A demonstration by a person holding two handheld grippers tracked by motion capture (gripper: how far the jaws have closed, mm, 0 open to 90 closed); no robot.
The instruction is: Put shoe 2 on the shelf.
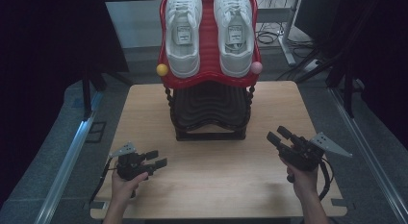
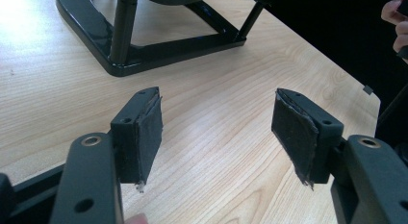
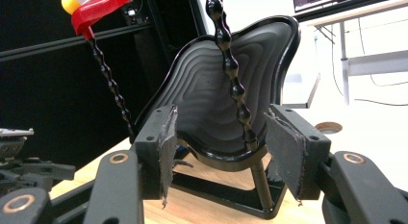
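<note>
Two white sneakers [image 1: 183, 34] [image 1: 234, 31] lie side by side on the red top tier [image 1: 209, 51] of a two-tier shoe rack. Its black lower tier [image 1: 209, 106] [image 3: 216, 99] is bare. A yellow ball [image 1: 162, 69] [image 3: 69, 1] and a pink ball [image 1: 256, 67] cap the red tier's front corners. My left gripper [image 1: 159, 158] [image 2: 216, 132] is open low over the table's left front, with only bare wood between its pads. My right gripper [image 1: 278, 135] [image 3: 219, 152] is open at the right front, aimed at the black tier, holding nothing.
The light wooden table [image 1: 211, 185] carries the rack's black base frame [image 2: 144, 48] at its far middle. Beaded black posts [image 3: 231, 70] join the tiers. Dark curtains flank the table. Metal rails run along the floor on both sides, and cables lie behind at right.
</note>
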